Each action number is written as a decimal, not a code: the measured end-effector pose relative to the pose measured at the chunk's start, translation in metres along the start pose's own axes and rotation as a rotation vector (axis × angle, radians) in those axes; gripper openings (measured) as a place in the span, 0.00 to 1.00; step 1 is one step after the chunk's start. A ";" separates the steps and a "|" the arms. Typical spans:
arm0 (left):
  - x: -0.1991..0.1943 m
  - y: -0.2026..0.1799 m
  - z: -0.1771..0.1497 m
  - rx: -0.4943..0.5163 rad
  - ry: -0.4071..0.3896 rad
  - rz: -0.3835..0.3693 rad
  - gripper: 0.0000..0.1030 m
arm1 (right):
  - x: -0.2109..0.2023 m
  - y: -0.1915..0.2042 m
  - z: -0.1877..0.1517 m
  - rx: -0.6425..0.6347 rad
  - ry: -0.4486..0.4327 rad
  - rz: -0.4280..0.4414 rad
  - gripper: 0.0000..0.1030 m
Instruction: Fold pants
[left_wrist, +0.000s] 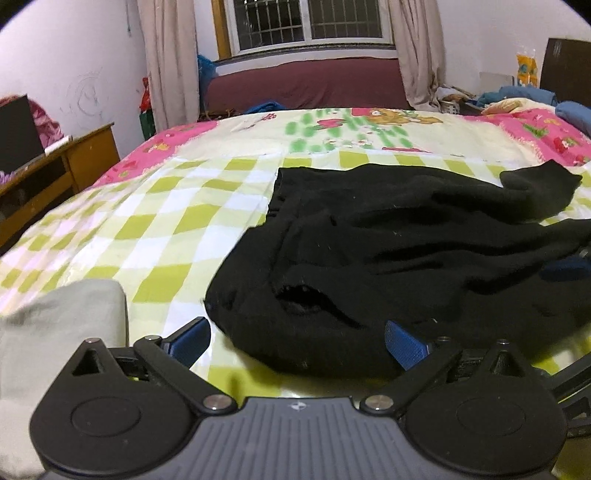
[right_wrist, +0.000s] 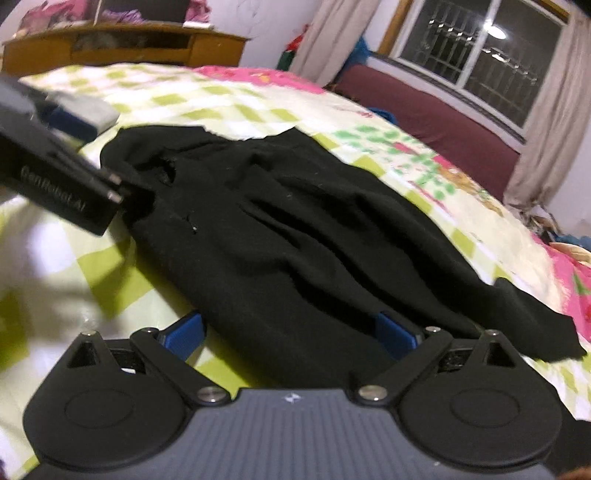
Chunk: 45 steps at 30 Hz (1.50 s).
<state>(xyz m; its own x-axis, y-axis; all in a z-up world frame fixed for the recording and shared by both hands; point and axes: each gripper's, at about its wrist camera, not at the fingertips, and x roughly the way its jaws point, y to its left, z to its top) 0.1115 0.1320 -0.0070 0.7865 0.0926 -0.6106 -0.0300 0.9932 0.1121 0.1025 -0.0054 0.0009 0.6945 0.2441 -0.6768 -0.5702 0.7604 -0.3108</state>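
Observation:
Black pants (left_wrist: 406, 251) lie crumpled and partly folded on the bed; they also show in the right wrist view (right_wrist: 295, 229), stretching from near left to far right. My left gripper (left_wrist: 295, 341) is open, its blue pads on either side of the pants' near rounded edge. My right gripper (right_wrist: 291, 338) is open too, its blue pads (right_wrist: 393, 334) straddling the near edge of the pants. The left gripper's body (right_wrist: 55, 173) shows at the left of the right wrist view, at the pants' end.
The bed has a green-checked and pink cartoon cover (left_wrist: 155, 229). A folded grey-white cloth (left_wrist: 55, 332) lies at the near left. A wooden desk (left_wrist: 55, 170) stands left of the bed. A maroon couch (left_wrist: 306, 85) sits under the window. Clothes pile at the far right (left_wrist: 535, 99).

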 end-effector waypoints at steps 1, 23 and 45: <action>-0.002 0.001 0.001 0.008 -0.014 -0.001 1.00 | 0.002 0.000 0.000 -0.003 0.013 0.024 0.75; 0.026 0.057 -0.008 0.094 0.096 0.012 0.55 | 0.004 0.038 0.022 0.088 0.118 0.235 0.11; -0.035 -0.009 0.001 0.153 -0.007 -0.057 0.59 | -0.098 -0.206 -0.157 1.042 0.146 -0.371 0.45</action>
<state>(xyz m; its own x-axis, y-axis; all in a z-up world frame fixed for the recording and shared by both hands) 0.0849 0.1197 0.0135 0.7886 0.0350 -0.6140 0.1089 0.9746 0.1955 0.0829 -0.2804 0.0259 0.6479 -0.1243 -0.7515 0.3566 0.9213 0.1551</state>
